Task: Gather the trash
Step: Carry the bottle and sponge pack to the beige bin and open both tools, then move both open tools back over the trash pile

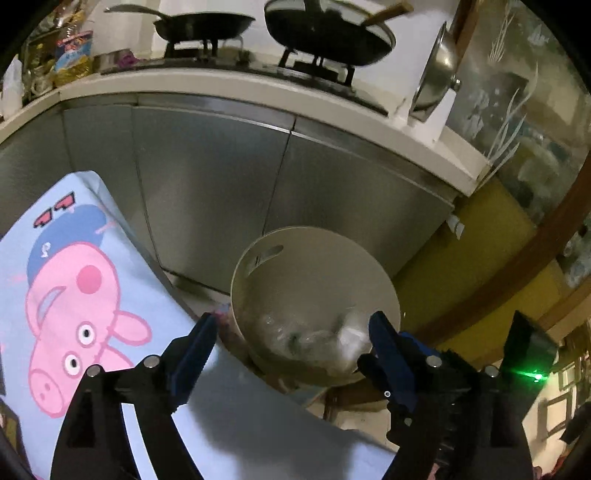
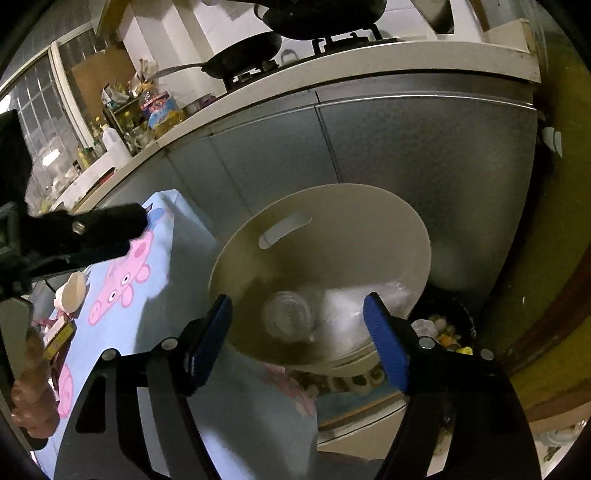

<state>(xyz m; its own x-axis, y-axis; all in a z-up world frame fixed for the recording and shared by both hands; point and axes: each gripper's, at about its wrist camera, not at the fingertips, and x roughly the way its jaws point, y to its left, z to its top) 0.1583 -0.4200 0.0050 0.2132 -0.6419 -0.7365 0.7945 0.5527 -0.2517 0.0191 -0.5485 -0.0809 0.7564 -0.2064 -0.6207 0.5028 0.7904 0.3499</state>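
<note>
A cream round trash bin [image 1: 295, 258] stands on the floor beside the table, also in the right wrist view [image 2: 332, 221]. Clear plastic trash lies inside it: a crumpled bottle or cup [image 2: 288, 317] and a clear bag [image 2: 354, 310], seen blurred in the left wrist view [image 1: 314, 336]. My left gripper [image 1: 291, 336] is open and empty above the table edge, facing the bin. My right gripper [image 2: 297, 317] is open and empty, right over the bin's mouth. The right gripper's body [image 1: 461, 369] shows at the lower right of the left wrist view.
A light blue tablecloth with pink pig prints [image 1: 74, 295] covers the table at left [image 2: 122, 288]. Small items [image 2: 70, 295] lie on it. Grey cabinets [image 1: 221, 184] stand behind under a counter with pans [image 1: 325, 33]. A dark bin with scraps [image 2: 447, 332] sits right of the cream bin.
</note>
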